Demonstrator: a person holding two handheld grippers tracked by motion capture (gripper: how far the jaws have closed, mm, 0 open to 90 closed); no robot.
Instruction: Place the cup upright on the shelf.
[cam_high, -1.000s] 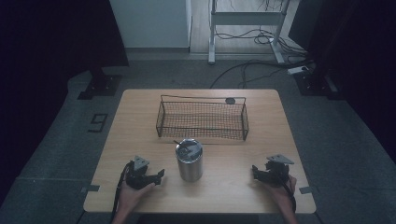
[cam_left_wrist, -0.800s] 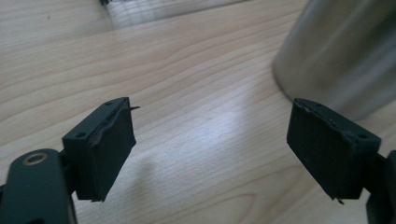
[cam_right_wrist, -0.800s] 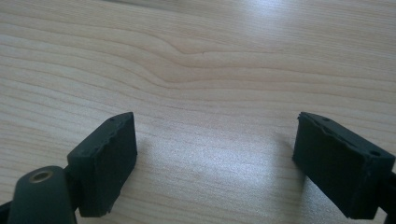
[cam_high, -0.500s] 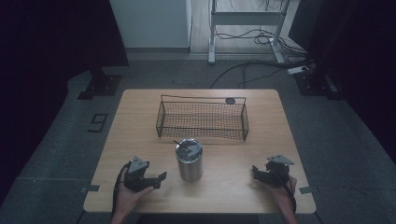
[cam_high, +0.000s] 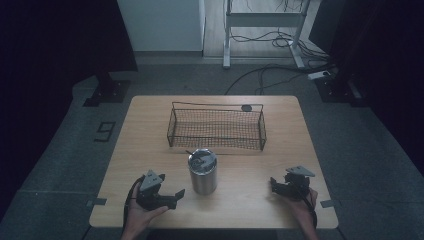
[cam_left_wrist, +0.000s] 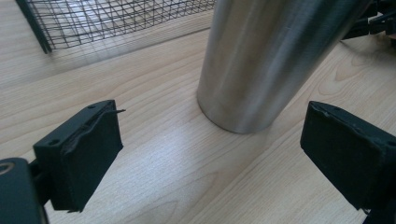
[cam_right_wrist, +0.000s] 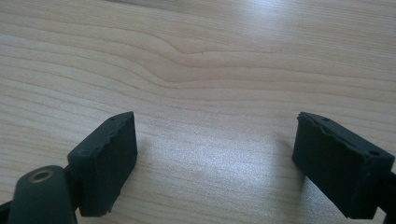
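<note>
A brushed steel cup (cam_high: 202, 171) stands upright on the wooden table (cam_high: 150, 130), in front of a black wire basket (cam_high: 217, 127). Something dark lies in the cup's mouth; I cannot make it out. My left gripper (cam_high: 176, 196) is held just left of the cup and points at it. Its jaws have just been opening, and nothing is between them. The left gripper view has the cup (cam_left_wrist: 275, 60) close ahead of the left gripper (cam_left_wrist: 210, 154). My right gripper (cam_high: 274, 184) rests open near the front right of the table. The right gripper (cam_right_wrist: 215, 158) has bare wood between its pads.
The basket (cam_left_wrist: 107, 18) spans the table's middle behind the cup. A small dark round object (cam_high: 246, 107) sits by its far right corner. Cables and a metal frame (cam_high: 260, 20) are on the floor beyond the table.
The left gripper's jaws have gone from shut to open, and that hand has shifted a little toward the table's near edge. The right gripper, cup and basket have not moved.
</note>
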